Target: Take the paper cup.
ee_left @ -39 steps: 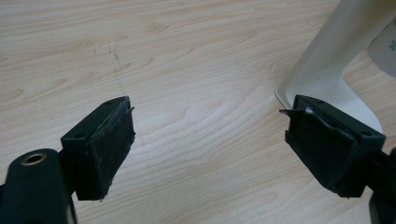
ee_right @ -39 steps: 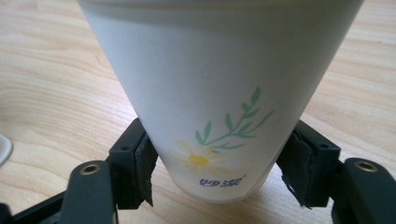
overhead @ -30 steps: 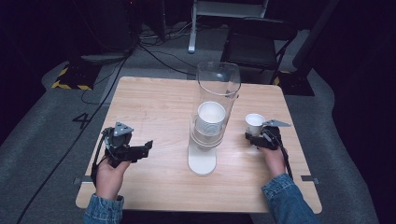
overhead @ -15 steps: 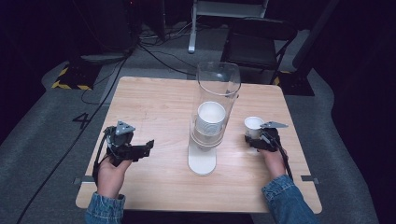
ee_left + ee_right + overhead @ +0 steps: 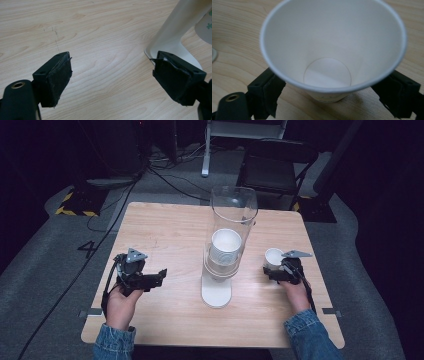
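- The left gripper [image 5: 159, 276] rests low on the tabletop [image 5: 165, 227], jaws spread wide with nothing between them — parked, I'd say, out of the way.
- The clear dispenser tube [image 5: 233, 215] stands mid-table on its white stand [image 5: 216, 292], stacked cups [image 5: 226, 247] inside.
- The right gripper [image 5: 269, 271] flanks one paper cup [image 5: 274, 256], upright near the right edge; whether the jaws press its wall — I cannot tell.
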Motion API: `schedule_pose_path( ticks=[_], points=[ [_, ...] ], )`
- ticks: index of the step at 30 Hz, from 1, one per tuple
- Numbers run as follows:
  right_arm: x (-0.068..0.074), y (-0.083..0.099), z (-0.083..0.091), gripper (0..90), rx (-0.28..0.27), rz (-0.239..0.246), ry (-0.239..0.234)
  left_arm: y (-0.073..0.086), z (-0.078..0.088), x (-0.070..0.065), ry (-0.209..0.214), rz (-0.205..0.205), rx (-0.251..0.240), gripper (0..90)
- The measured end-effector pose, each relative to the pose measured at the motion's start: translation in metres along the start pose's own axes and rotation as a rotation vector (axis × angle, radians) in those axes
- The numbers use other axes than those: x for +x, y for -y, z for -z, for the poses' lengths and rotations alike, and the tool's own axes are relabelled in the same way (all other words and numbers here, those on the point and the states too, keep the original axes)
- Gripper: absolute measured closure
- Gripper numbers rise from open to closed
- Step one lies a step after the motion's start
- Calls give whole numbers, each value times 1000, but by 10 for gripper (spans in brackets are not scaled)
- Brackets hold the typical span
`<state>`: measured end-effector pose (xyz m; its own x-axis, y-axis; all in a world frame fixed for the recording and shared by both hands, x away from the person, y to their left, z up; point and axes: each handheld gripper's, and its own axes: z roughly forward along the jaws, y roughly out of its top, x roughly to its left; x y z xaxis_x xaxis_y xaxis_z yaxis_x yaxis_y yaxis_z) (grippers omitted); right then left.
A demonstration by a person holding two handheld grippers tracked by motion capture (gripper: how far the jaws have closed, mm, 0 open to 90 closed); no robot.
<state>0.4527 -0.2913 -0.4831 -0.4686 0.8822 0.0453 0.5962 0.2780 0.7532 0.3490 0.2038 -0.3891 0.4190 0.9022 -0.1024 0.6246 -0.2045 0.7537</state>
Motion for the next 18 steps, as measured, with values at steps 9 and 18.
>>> schedule_pose_path(
  ticks=[9,18],
  points=[
    [1,-15,47,60,-114,11,12,1,1,2,-2,9,-2,155],
    [-8,-22,85,65,-143,1,-5,6,2,10,-23,5,6,155]
  ],
)
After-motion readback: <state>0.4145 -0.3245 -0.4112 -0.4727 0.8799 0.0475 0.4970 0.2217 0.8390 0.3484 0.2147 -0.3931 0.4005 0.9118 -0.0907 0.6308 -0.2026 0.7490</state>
